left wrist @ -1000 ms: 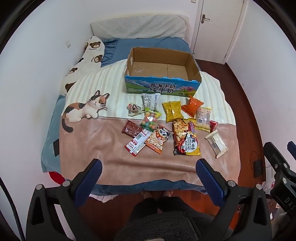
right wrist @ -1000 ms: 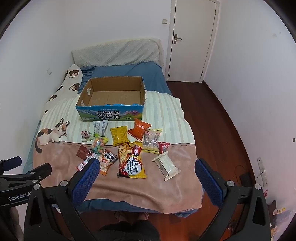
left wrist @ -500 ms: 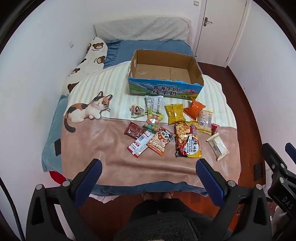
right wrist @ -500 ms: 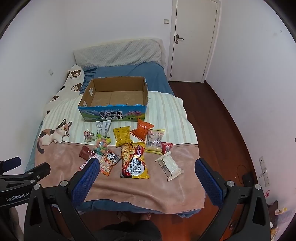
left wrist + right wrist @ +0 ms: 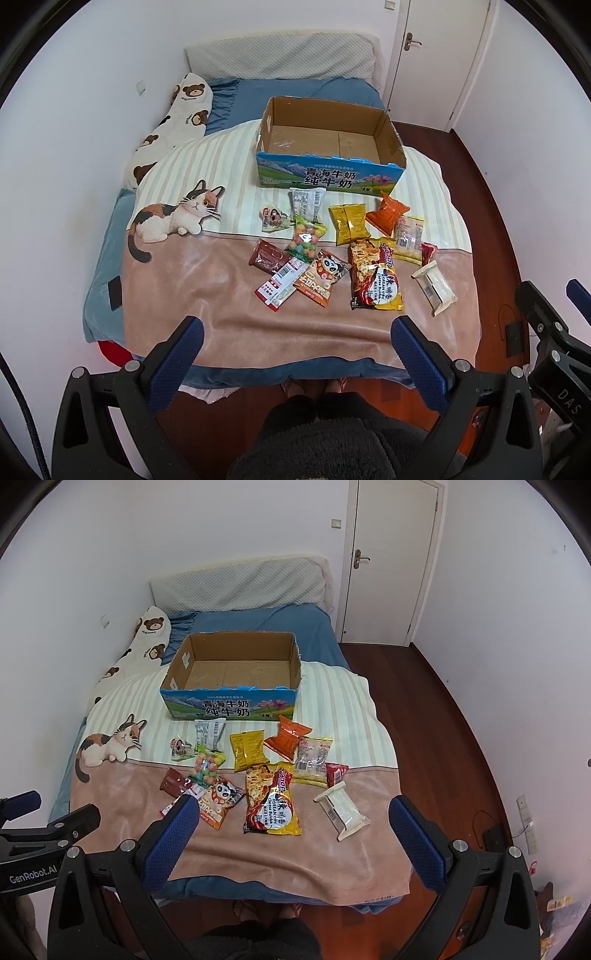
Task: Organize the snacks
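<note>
1. Over the last second both cameras shift a little: in the left wrist view the cardboard box (image 5: 330, 147) and the snacks slide slightly lower and to the right in the frame, and in the right wrist view they drift a touch to the right. Nothing on the bed itself moves (only the viewpoint does).

2. The left tongs (image 5: 295, 345) stay spread wide at the bottom of the frame and hold nothing; the right tongs (image 5: 293, 825) are likewise spread and empty, well short of the snacks.

3. The box sits in the upper middle of both views, open and with its floor bare. The snacks lie scattered just below it on the blanket (image 5: 229, 325): a noodle packet (image 5: 375, 275) in the middle, a white wrapped bar (image 5: 434, 287) to its right, a yellow bag (image 5: 349, 224), an orange bag (image 5: 389, 213), a candy bag (image 5: 306, 240) and a panda packet (image 5: 323, 277) to the left.

4. For the task this means sorting has not begun: no snack is in the box, and the small shift looks like lining up for a first reach.
</note>
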### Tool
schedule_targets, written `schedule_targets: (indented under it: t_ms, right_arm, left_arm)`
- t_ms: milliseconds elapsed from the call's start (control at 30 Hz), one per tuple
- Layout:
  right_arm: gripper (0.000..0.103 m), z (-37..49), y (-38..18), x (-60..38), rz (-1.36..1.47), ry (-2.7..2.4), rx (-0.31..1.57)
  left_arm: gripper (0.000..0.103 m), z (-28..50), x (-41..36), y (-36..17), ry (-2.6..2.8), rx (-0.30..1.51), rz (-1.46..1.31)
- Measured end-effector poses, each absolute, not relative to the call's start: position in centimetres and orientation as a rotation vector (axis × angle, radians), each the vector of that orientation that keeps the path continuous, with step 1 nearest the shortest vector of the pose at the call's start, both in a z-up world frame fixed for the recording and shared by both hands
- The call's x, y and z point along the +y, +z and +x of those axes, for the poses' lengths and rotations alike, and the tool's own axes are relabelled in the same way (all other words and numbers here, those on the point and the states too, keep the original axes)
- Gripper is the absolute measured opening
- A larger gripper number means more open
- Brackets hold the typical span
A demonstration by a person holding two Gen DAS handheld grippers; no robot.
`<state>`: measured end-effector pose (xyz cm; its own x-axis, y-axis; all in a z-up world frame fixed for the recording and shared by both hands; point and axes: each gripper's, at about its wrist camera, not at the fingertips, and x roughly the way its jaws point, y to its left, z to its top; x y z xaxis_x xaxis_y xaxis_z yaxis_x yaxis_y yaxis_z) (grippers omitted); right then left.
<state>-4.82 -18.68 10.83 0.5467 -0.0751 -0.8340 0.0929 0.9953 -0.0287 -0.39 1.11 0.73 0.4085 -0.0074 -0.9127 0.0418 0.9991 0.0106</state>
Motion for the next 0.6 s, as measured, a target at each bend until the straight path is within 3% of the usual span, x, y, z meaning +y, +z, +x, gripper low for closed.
schedule_targets:
  t_ms: [600]
  right_arm:
    - [0.103, -4.91, 10.78, -18.63, 0.02, -0.107, 0.984]
  left_arm:
    - [0.103, -0.23, 1.25, 0.61, -0.035, 1.153, 0.033]
